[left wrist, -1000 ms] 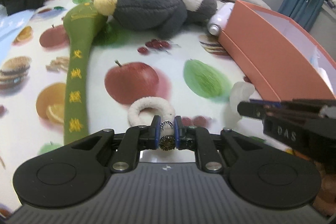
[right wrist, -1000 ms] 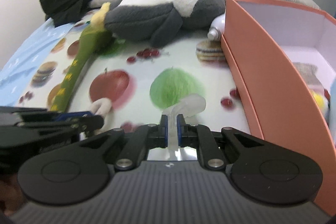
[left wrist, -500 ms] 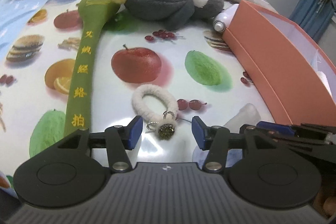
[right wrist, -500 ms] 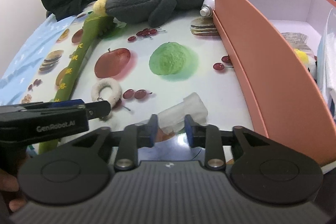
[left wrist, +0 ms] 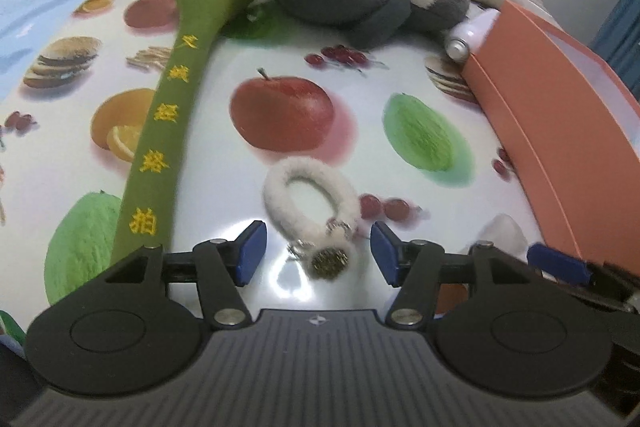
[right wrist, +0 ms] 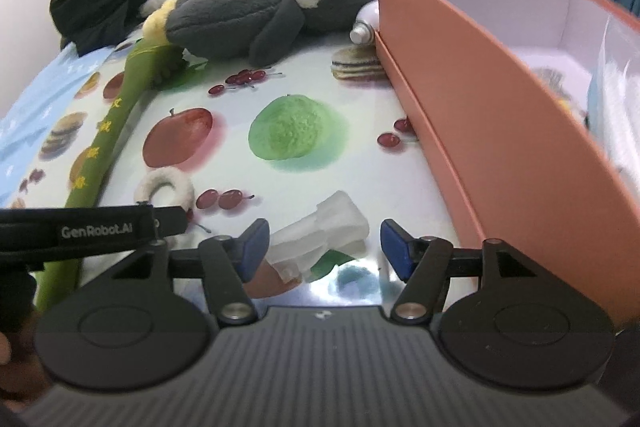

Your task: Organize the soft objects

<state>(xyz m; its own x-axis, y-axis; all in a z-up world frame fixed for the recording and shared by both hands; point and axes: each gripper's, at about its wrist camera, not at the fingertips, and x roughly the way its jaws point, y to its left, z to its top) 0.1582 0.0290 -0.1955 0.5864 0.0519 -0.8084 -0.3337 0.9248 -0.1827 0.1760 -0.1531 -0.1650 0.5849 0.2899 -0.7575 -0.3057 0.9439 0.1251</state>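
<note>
Both my grippers have just been opening: left gripper (left wrist: 318,253) straddles the fuzzy hair tie (left wrist: 310,203), right gripper (right wrist: 322,247) the translucent clip (right wrist: 320,233), neither gripped. Next probably re-grasping toward the orange box (right wrist: 500,131).

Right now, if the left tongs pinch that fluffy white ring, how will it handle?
The fluffy white ring looks plush, so it probably squashes and droops rather than holding its shape. Likely very light. The metal charm at its near end would probably dangle and swing. Lying flat on the glossy fruit-print cloth, it may slide if nudged, not roll.
</note>
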